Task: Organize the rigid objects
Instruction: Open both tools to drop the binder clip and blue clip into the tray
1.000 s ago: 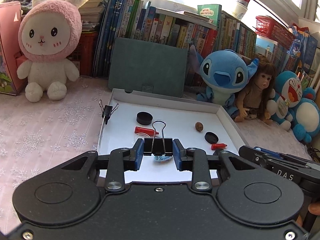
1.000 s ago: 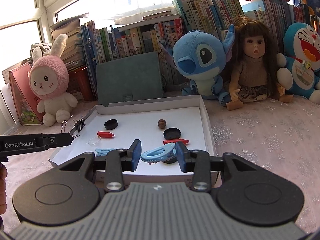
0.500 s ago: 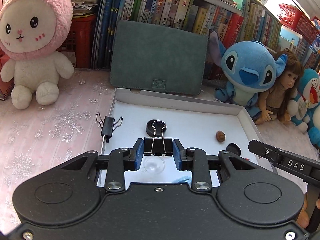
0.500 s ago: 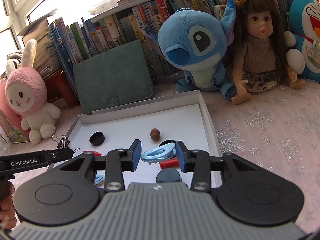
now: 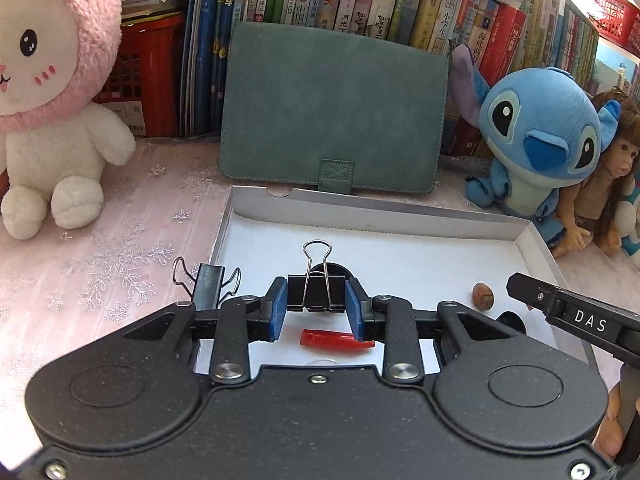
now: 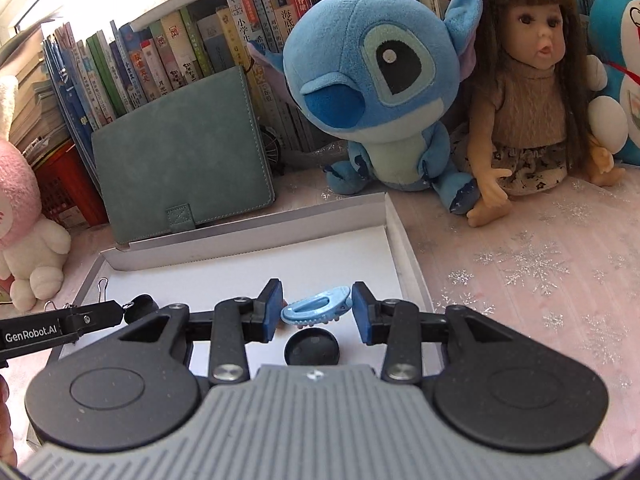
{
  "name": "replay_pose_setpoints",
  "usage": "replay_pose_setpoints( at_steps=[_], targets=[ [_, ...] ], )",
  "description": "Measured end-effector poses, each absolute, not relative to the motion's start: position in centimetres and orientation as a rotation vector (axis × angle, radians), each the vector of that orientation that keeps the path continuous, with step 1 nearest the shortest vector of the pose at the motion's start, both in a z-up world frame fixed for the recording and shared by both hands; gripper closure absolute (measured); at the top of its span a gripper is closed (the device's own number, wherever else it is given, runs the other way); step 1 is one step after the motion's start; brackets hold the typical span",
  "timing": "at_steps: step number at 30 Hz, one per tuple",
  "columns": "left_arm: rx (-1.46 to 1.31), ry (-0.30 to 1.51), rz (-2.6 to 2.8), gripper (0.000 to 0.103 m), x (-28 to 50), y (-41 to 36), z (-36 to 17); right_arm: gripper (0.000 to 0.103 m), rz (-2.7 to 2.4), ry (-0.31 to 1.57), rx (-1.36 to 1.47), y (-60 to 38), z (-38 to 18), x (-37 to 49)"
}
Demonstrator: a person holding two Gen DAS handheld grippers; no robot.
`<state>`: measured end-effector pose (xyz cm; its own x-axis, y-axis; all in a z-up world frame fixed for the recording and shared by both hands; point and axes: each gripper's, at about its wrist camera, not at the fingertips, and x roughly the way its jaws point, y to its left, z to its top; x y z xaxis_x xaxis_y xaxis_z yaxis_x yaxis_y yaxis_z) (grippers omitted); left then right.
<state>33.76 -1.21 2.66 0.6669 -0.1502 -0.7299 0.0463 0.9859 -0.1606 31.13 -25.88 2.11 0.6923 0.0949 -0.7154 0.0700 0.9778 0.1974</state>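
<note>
Two grips: left gripper (image 5: 316, 305) pinching black metal binder clip (image 5: 316, 292), right gripper (image 6: 316, 312) clamping ribbed blue plastic hair clip (image 6: 316, 310).

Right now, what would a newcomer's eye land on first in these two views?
Probably the loads: the left gripper is shut on a black binder clip, the right gripper on a light blue hair clip, both over the white tray. Behind it, a blue plush toy and a doll sit against the books.
</note>
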Motion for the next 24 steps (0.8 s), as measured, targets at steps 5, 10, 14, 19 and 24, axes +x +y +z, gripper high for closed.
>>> replay_pose_setpoints(
  at_steps=[5,10,14,19,24],
  targets=[
    [-0.130,0.845,-0.110,0.074,34.0,-1.4,1.8,0.059,0.012,0.814,0.205,-25.6,1.5,31.8],
    [-0.126,0.837,-0.109,0.073,34.0,-1.6,1.3,0.059,0.007,0.817,0.183,-25.3,1.2,32.1],
    [-0.126,0.843,-0.108,0.073,34.0,-1.8,1.0,0.059,0.013,0.814,0.173,-25.2,1.1,32.1],
    [-0.102,0.830,-0.107,0.073,33.8,-2.1,0.8,0.057,0.015,0.824,0.155,-25.1,0.9,32.2],
    [-0.092,0.826,-0.102,0.073,33.7,-2.3,0.9,0.054,0.026,0.815,0.161,-25.1,1.0,32.1]
  ],
)
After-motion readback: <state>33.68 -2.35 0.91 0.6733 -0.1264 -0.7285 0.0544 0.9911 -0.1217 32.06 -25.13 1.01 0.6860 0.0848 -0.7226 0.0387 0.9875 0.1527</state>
